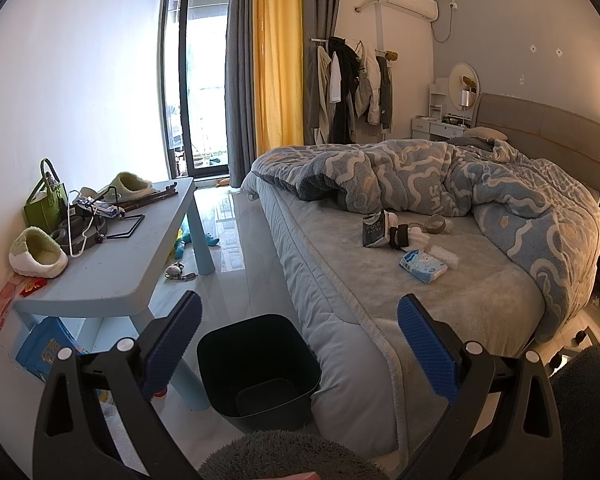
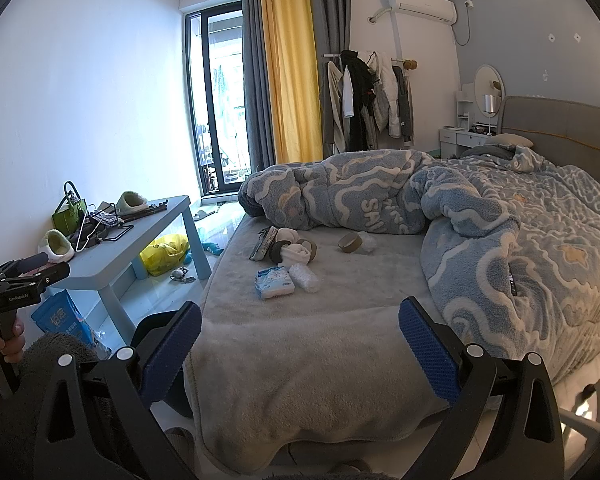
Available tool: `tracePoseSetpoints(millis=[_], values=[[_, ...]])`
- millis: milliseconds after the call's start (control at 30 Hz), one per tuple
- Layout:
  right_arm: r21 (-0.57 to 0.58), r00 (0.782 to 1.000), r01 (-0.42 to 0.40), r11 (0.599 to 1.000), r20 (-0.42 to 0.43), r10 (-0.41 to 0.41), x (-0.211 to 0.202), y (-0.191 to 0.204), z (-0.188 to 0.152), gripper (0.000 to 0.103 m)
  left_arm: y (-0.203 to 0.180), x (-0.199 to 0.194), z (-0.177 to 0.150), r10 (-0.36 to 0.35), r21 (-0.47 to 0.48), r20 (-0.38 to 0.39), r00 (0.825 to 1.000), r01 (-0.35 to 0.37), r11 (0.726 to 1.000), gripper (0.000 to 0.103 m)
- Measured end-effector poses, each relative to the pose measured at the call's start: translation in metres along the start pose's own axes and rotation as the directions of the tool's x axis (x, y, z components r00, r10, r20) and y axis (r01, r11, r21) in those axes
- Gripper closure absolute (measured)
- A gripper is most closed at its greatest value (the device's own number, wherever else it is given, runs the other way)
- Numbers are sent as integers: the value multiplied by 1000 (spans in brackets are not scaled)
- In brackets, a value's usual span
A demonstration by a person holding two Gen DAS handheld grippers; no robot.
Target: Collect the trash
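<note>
Both grippers hanging open near the bed.
The left gripper (image 1: 299, 344) is hovering over the bin (image 1: 260, 364) at lower centre; the right gripper (image 2: 300, 348) is facing the wrappers (image 2: 274, 282) mid-frame on the bed (image 2: 320, 360).

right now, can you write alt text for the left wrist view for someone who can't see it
The open left gripper hovers over an empty black plastic bin on the floor beside a grey bed. A blue-and-white tissue pack and other small litter lie on the bed, and a cluttered light-blue table stands to the left.
</note>
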State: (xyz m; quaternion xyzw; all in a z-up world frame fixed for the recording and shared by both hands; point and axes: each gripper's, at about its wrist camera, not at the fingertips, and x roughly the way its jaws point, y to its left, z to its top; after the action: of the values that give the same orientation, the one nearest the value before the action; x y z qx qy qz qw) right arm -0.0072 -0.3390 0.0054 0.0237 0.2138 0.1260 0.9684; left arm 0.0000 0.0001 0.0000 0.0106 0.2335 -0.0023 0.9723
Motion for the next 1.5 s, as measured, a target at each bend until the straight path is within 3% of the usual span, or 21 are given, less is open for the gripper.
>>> tracePoseSetpoints(millis=[1267, 1500], values=[[-3, 1000, 2, 1000, -3, -2, 2, 0, 0, 3, 0, 0, 0, 1, 3, -2, 1000, -1, 1000, 3], [20, 1000, -13, 1000, 7, 13, -5, -2, 2, 3, 7, 0, 3, -10, -22, -37, 999, 9, 1000, 3]])
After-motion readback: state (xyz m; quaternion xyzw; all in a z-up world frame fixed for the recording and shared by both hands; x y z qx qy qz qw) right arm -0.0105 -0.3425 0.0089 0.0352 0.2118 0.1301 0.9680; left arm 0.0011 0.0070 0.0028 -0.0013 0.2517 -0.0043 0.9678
